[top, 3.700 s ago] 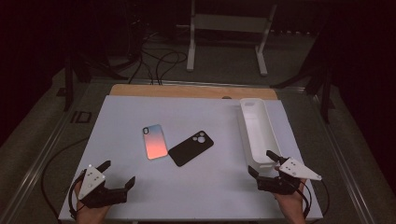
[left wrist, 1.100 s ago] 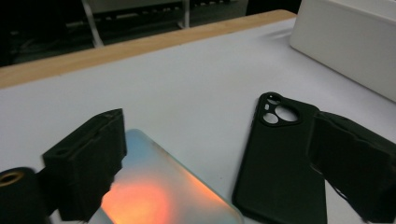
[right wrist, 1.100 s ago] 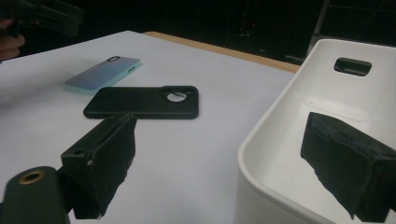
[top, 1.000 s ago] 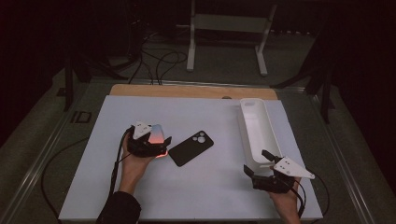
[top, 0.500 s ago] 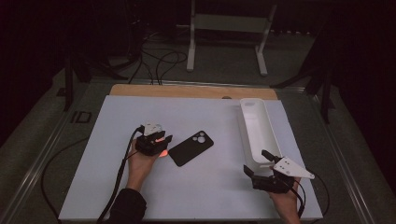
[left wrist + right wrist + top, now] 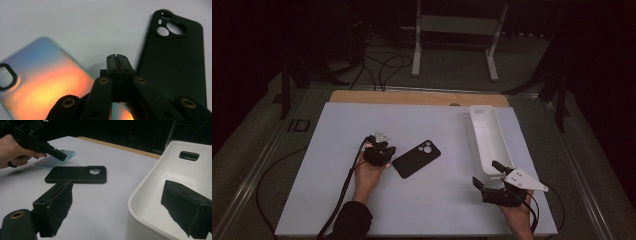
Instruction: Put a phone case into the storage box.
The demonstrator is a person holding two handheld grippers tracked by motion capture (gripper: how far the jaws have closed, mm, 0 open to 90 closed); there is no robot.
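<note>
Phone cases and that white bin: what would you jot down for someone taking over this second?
Left gripper: jaws just closed, pads meeting, nothing visible between them, tips over the iridescent case edge.
Right gripper: open, empty, at the near end of the white bin.
Black case lies flat beside the iridescent one; bin empty.
Done: nothing binned. Left: probably both cases into the bin.

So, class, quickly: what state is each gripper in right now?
Left gripper: jaws shut, just closed on nothing, above the iridescent phone case.
Right gripper: open, empty.
</note>
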